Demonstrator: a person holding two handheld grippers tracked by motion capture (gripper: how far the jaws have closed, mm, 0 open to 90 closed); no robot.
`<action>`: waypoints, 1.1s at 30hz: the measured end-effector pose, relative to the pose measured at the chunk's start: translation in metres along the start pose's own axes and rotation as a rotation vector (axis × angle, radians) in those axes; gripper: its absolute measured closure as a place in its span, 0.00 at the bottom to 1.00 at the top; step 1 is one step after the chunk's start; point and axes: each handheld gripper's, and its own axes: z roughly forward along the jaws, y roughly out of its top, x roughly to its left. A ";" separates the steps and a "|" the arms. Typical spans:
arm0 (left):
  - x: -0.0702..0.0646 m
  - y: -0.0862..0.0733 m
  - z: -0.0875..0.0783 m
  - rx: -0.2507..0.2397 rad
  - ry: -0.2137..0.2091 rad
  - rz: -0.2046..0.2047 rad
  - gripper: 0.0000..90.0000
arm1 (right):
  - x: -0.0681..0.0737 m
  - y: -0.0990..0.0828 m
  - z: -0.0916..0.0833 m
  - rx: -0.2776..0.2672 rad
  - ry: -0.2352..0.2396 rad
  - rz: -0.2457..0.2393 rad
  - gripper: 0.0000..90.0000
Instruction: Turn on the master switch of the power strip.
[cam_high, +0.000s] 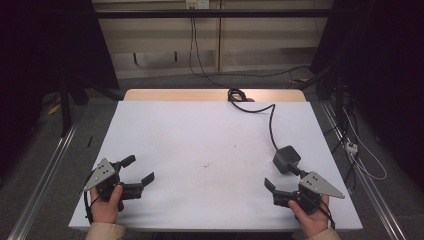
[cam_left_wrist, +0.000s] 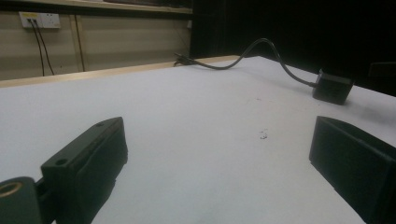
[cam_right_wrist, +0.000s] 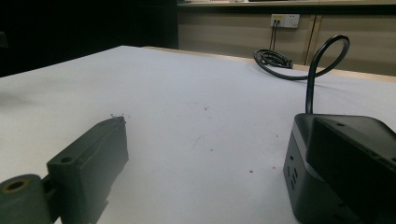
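Beside power cube (cam_high: 286, 158), table edge (cam_high: 336, 150) near.

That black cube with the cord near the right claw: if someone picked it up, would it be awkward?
Probably a little. The black cube looks boxy and rigid, so it should sit flat, unlikely to roll. Its smooth sides might slip in the right claw. The long cord looks bendy and would likely drag behind.
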 end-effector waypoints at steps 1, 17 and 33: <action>0.000 0.000 0.000 0.000 -0.001 0.000 0.04 | 0.000 0.000 0.000 0.001 0.000 -0.001 0.06; -0.001 -0.001 0.003 0.007 -0.011 0.005 0.04 | -0.001 0.001 0.000 -0.001 -0.003 0.007 0.06; -0.001 -0.002 0.003 0.015 -0.016 0.007 0.04 | -0.006 0.003 -0.002 -0.008 -0.023 0.005 0.10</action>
